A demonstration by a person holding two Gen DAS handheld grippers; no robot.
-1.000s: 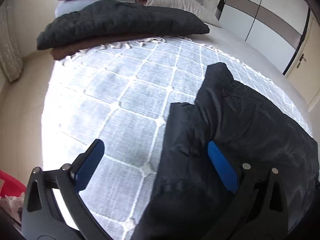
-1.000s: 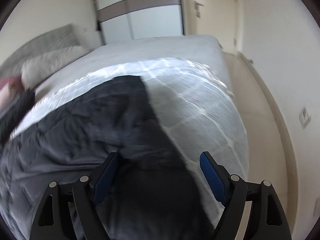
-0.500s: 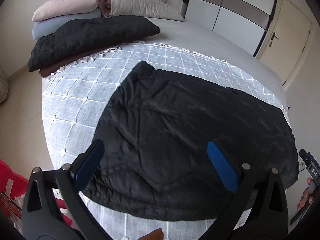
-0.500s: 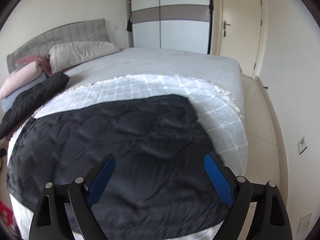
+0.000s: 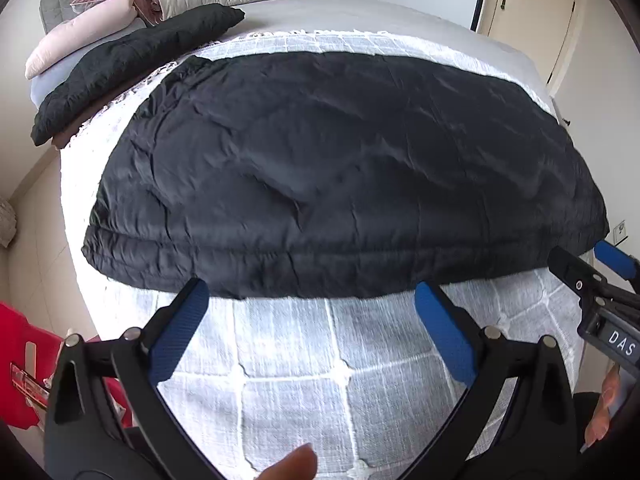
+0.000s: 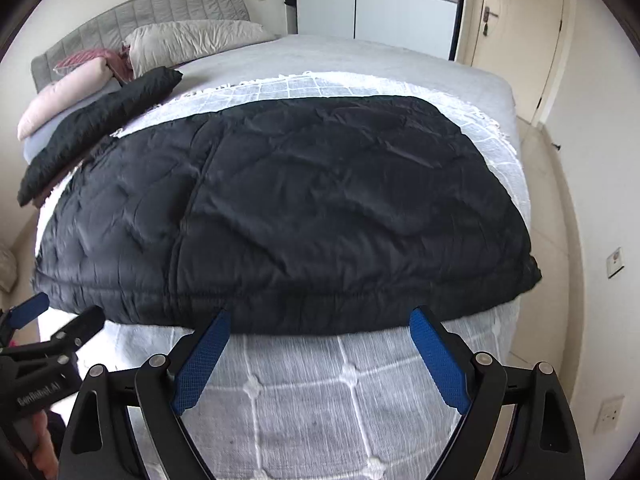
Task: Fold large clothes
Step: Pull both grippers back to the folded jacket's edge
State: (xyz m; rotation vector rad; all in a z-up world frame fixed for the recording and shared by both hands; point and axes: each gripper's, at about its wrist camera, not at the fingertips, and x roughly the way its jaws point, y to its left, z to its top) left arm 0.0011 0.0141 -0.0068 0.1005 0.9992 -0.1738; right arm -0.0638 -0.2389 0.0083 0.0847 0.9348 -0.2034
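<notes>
Label "DAS" is legible on the right gripper [image 5: 612, 264] at 3 o'clock in the left view; "GenRobot.AI" on the left gripper [image 6: 52, 320] at 8 o'clock in the right view. Both grippers spread wide, holding nothing. Black quilted garment [image 6: 288, 208] lies flat on the white checked blanket [image 6: 304, 396]. Only the left view shows a red object [image 5: 24, 360] at 8 o'clock.

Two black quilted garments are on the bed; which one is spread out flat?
The large black quilted garment nearest both grippers, spread over the white checked blanket. The other black quilted garment lies folded by the pillows.
</notes>
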